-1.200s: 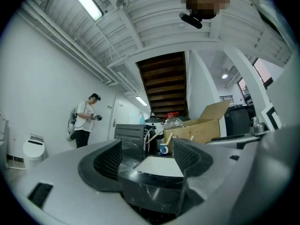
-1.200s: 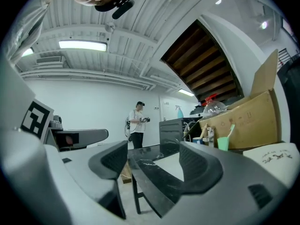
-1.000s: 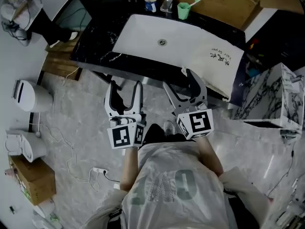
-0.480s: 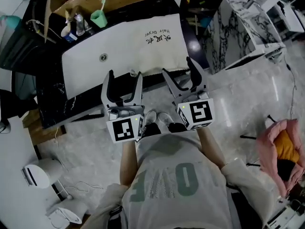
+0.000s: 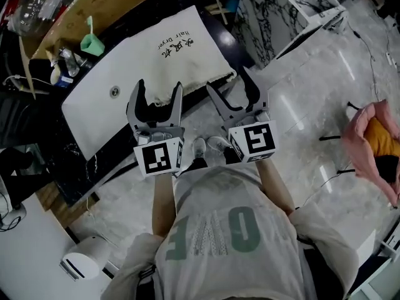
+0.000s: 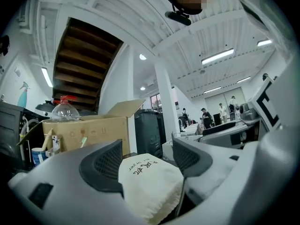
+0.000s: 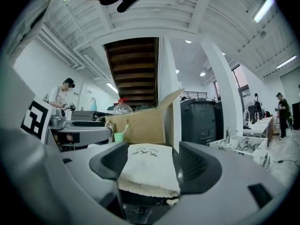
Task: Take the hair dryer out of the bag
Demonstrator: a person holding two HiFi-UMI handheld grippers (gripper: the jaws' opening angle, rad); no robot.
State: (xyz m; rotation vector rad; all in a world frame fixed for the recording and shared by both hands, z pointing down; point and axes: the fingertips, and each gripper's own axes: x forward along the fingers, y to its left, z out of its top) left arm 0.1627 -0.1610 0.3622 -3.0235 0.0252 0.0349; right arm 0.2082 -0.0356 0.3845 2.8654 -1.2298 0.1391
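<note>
Open-jawed and empty, the left gripper [image 5: 158, 94] and right gripper [image 5: 231, 86] hover at frame centre, facing the cream bag [image 5: 181, 64] on the dark counter [image 5: 81, 167].

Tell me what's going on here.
A person stands at a dark counter with a claw in each hand. The left claw and right claw are both open and empty, pointed at the cream cloth bag lying there. The bag is not gripped, and no hair dryer shows.
</note>
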